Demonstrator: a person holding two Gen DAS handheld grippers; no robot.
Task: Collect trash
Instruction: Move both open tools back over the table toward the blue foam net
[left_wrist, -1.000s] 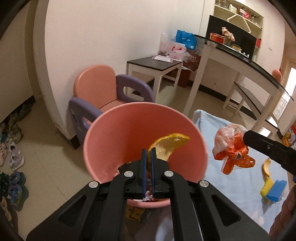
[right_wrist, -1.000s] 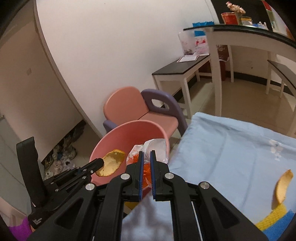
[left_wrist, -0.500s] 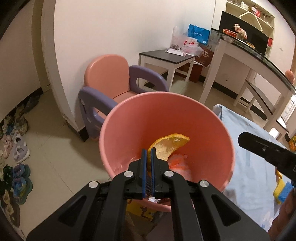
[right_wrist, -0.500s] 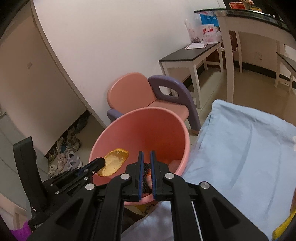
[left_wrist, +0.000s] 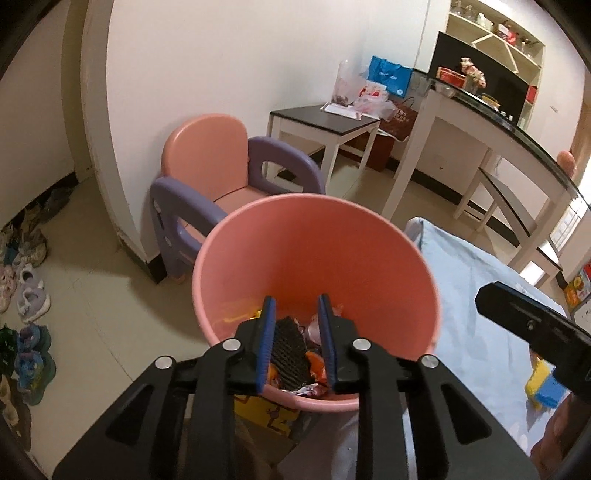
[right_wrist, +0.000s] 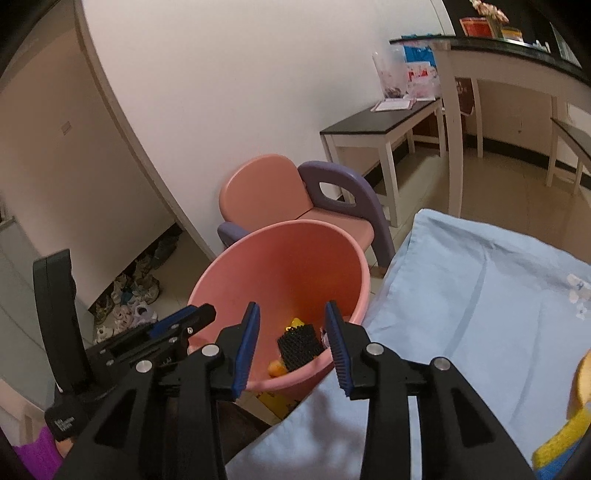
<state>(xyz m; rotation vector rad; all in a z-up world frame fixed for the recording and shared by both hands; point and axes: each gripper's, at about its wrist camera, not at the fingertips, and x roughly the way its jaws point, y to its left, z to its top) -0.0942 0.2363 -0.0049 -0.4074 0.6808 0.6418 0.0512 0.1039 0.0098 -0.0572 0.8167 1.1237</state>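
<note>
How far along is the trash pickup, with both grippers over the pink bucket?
Done: scraps, orange bits and a dark mesh piece, lie inside the pink bucket. In hand: nothing; the left gripper and right gripper have just been opening, and nothing is between their pads. Left: a yellow and blue sponge sits on the blue cloth, with a yellowish piece by it.

A surface draped in pale blue cloth (right_wrist: 480, 295) fills the right side. A yellow-and-blue sponge (left_wrist: 543, 387) lies on the cloth near its right edge, with a curved yellow peel (right_wrist: 580, 384) just beside it.
</note>
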